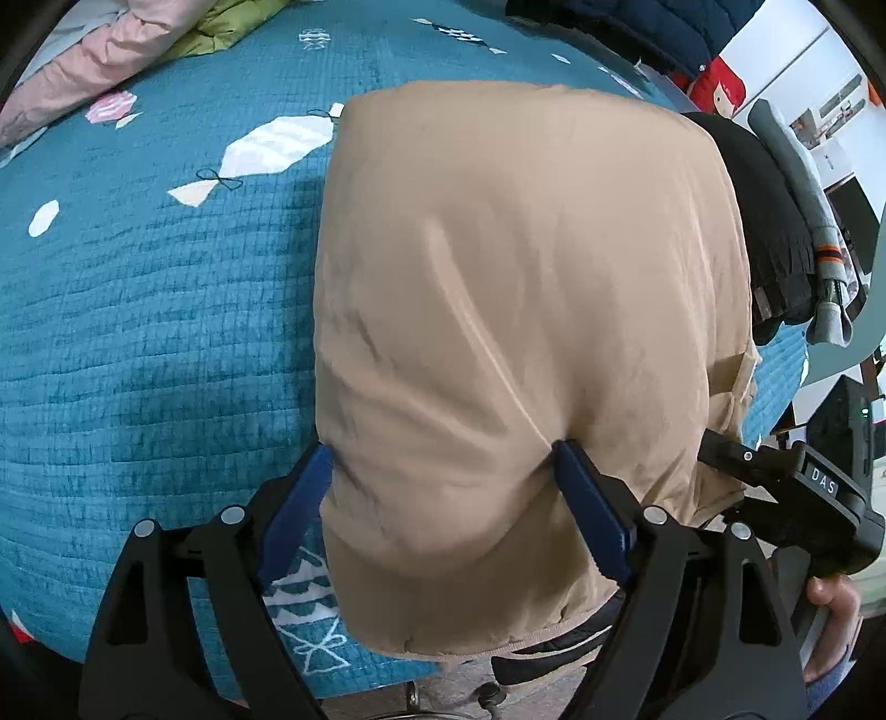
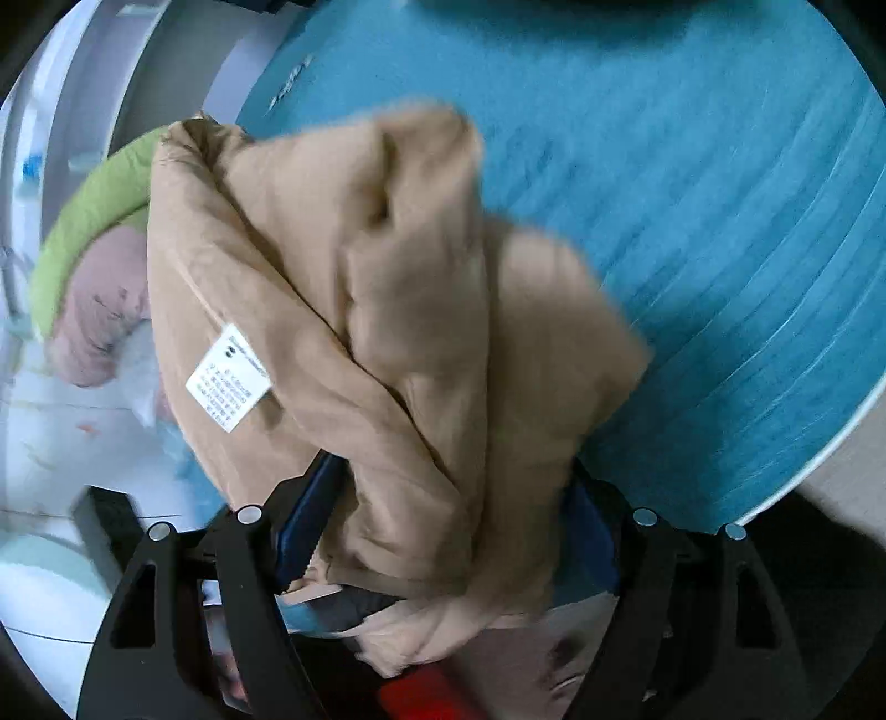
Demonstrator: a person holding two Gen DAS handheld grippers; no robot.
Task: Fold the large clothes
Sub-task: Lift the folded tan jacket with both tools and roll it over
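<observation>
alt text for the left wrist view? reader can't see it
A tan padded jacket lies folded on a teal quilted bedspread, its near end between the spread blue-padded fingers of the left gripper. The right gripper reaches in at the jacket's right edge. Pink and green bedding and dark clothes lie at the far edges.

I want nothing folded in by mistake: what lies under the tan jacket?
The tan jacket lies on the teal quilt; a black garment shows past its far right edge. Anything directly beneath stays hidden.
</observation>
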